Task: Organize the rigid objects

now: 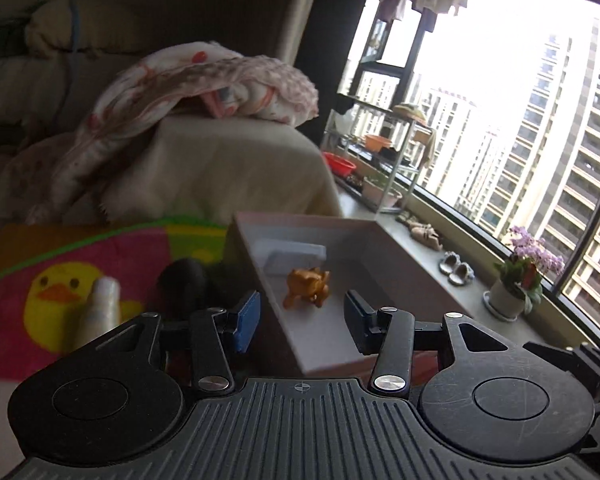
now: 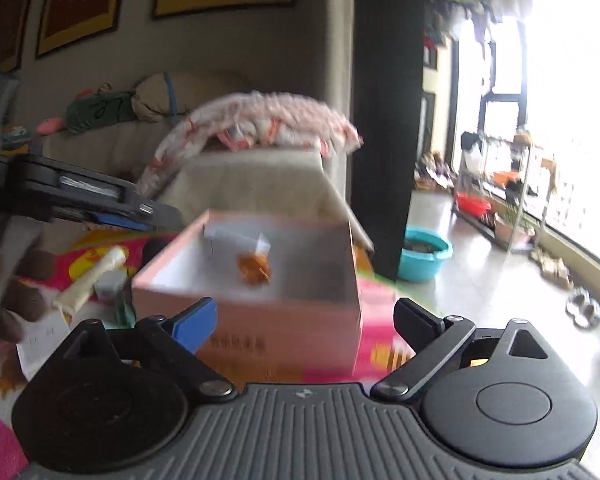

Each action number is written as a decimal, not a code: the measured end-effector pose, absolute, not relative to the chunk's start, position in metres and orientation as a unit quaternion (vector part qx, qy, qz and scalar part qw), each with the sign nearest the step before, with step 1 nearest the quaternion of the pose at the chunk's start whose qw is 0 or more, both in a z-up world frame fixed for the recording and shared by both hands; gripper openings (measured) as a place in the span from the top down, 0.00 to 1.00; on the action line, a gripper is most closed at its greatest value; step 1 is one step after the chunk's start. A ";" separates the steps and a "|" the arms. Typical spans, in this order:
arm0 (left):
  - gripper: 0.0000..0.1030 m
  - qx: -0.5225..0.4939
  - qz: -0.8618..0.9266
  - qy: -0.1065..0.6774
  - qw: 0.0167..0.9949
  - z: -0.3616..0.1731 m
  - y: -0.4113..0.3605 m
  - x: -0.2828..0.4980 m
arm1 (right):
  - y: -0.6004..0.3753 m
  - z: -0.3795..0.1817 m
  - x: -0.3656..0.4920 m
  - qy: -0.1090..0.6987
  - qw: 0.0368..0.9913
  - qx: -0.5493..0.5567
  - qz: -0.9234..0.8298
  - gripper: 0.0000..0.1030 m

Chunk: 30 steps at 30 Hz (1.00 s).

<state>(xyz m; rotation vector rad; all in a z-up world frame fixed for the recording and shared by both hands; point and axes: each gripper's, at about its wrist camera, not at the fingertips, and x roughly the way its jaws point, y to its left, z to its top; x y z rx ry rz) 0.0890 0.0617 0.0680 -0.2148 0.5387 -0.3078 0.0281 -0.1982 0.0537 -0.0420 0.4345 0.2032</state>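
Sofa [image 1: 228,168]: beige, behind everything, with a floral blanket [image 1: 204,76] heaped on its arm.
Mat [image 1: 112,264]: pink and green with a yellow duck print, spread under the box and the loose items.
Box [image 2: 260,320]: pink cardboard, open-topped, white inside, standing on the mat ahead of both grippers.
Left gripper [image 1: 300,312]: held above the box's near corner, jaws spread wide and holding nothing; the left blue pad lies outside the box wall, the right one over the interior.
Right gripper [image 2: 304,320]: in front of the box's near side, jaws spread apart with nothing between them.
White tray [image 1: 294,256]: lies inside the box at its far end.
Cream tube [image 2: 92,280]: lies on the mat to the left of the box.
Orange toy [image 1: 308,286]: an animal figure on the box floor, just in front of the white tray.
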 end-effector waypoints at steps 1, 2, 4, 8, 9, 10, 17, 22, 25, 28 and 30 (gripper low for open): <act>0.51 -0.114 -0.137 0.266 0.947 0.061 0.071 0.079 | -0.196 0.044 0.027 0.236 0.965 -0.012 0.112 0.07; 0.51 -0.122 -0.119 0.269 0.948 0.056 0.085 0.070 | -0.193 0.036 0.026 0.258 0.957 -0.002 0.128 0.07; 0.51 -0.130 -0.082 0.279 0.948 0.049 0.105 0.055 | -0.183 0.025 0.024 0.283 0.947 0.013 0.154 0.07; 0.51 -0.128 -0.034 0.316 0.939 0.040 0.131 0.030 | -0.157 0.021 0.012 0.274 0.946 -0.022 0.172 0.07; 0.51 -0.127 -0.034 0.323 0.937 0.036 0.133 0.025 | -0.153 0.021 0.012 0.272 0.946 -0.032 0.175 0.07; 0.51 -0.130 -0.035 0.327 0.935 0.033 0.136 0.024 | -0.148 0.019 0.011 0.272 0.945 -0.041 0.178 0.07; 0.49 -0.159 -0.047 0.325 0.931 0.024 0.133 0.016 | -0.144 0.016 0.016 0.290 0.941 -0.052 0.165 0.07; 0.48 -0.155 -0.063 0.330 0.929 0.022 0.122 0.014 | -0.145 0.016 0.017 0.292 0.942 -0.049 0.156 0.07; 0.47 -0.146 -0.070 0.332 0.929 0.023 0.113 0.012 | -0.146 0.015 0.017 0.294 0.942 -0.049 0.153 0.07; 0.47 -0.143 -0.081 0.336 0.928 0.023 0.106 0.010 | -0.145 0.015 0.017 0.294 0.942 -0.049 0.150 0.07; 0.47 -0.141 -0.085 0.337 0.927 0.022 0.103 0.009 | -0.145 0.015 0.017 0.295 0.943 -0.050 0.148 0.07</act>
